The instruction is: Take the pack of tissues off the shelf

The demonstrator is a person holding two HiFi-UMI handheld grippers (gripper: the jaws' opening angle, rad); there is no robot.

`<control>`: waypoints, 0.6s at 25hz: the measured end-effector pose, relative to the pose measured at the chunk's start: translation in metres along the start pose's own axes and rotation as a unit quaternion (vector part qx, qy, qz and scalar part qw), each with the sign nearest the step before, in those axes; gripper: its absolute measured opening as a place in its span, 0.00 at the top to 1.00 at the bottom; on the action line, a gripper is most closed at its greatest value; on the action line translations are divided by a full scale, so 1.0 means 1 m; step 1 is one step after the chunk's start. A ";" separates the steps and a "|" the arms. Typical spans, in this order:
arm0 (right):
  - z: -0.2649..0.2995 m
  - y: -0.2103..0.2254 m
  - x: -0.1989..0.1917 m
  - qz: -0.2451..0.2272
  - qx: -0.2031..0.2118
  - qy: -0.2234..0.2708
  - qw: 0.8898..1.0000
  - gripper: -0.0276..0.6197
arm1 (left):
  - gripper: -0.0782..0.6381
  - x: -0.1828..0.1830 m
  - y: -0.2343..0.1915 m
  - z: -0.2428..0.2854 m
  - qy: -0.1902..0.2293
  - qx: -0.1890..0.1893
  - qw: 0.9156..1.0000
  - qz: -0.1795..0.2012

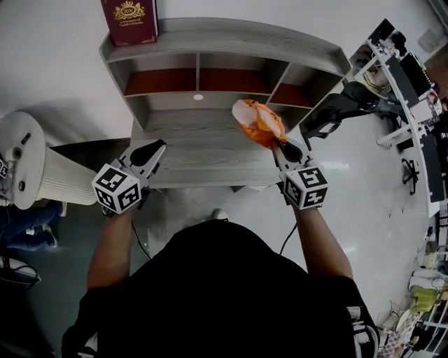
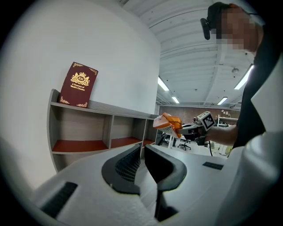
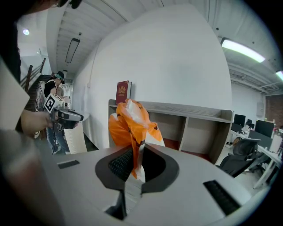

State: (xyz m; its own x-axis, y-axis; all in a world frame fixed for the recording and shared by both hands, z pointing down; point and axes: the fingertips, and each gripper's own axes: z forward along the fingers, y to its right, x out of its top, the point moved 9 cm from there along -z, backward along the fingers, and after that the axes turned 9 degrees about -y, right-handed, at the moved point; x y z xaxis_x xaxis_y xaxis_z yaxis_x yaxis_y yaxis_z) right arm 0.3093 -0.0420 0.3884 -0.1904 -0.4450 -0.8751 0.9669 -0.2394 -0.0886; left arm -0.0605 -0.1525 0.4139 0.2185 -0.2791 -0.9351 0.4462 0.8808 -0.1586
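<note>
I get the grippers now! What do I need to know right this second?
Left gripper: jaws together, nothing in them, held out before the shelf.
Right gripper: shut on the orange tissue pack, pinching its wrapper.
Pack: in the air, clear of the shelf. A red book stands on the shelf top.
Done: the pack is off the shelf.
Left: probably just setting it down somewhere.
</note>
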 end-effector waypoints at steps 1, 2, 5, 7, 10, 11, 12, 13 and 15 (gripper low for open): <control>0.000 0.001 0.000 -0.001 0.000 0.000 1.000 0.92 | 0.83 0.000 0.001 0.000 -0.001 0.001 1.000 0.000; 0.000 0.001 0.000 -0.001 0.001 0.000 1.000 0.92 | 0.83 0.000 0.002 0.000 -0.002 0.001 1.000 0.000; 0.003 0.000 0.000 0.001 0.006 -0.001 1.000 0.92 | 0.83 -0.002 0.001 -0.002 -0.002 0.004 1.000 -0.002; 0.005 0.000 0.000 0.004 0.011 -0.003 1.000 0.92 | 0.83 -0.003 0.001 -0.003 -0.002 0.007 1.000 -0.004; 0.009 0.000 0.000 0.004 0.015 -0.006 1.000 0.92 | 0.83 -0.003 0.000 -0.004 -0.002 0.009 1.000 -0.006; 0.010 -0.001 0.000 0.004 0.017 -0.007 1.000 0.92 | 0.83 -0.004 0.000 -0.004 -0.002 0.009 1.000 -0.006; 0.012 -0.001 0.000 0.004 0.018 -0.007 1.000 0.92 | 0.83 -0.004 0.000 -0.005 -0.002 0.010 1.000 -0.007; 0.014 -0.001 0.000 0.003 0.019 -0.008 1.000 0.92 | 0.83 -0.004 -0.001 -0.006 -0.002 0.011 1.000 -0.007; 0.018 -0.002 -0.001 0.004 0.024 -0.012 1.000 0.92 | 0.83 -0.005 -0.003 -0.008 -0.001 0.015 1.000 -0.009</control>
State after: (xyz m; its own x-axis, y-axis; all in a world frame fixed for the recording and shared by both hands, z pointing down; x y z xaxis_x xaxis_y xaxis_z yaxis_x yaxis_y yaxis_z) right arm 0.3044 -0.0568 0.3979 -0.1870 -0.4674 -0.8640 0.9593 -0.2764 -0.0581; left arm -0.0696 -0.1502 0.4169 0.2130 -0.2951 -0.9314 0.4754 0.8642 -0.1651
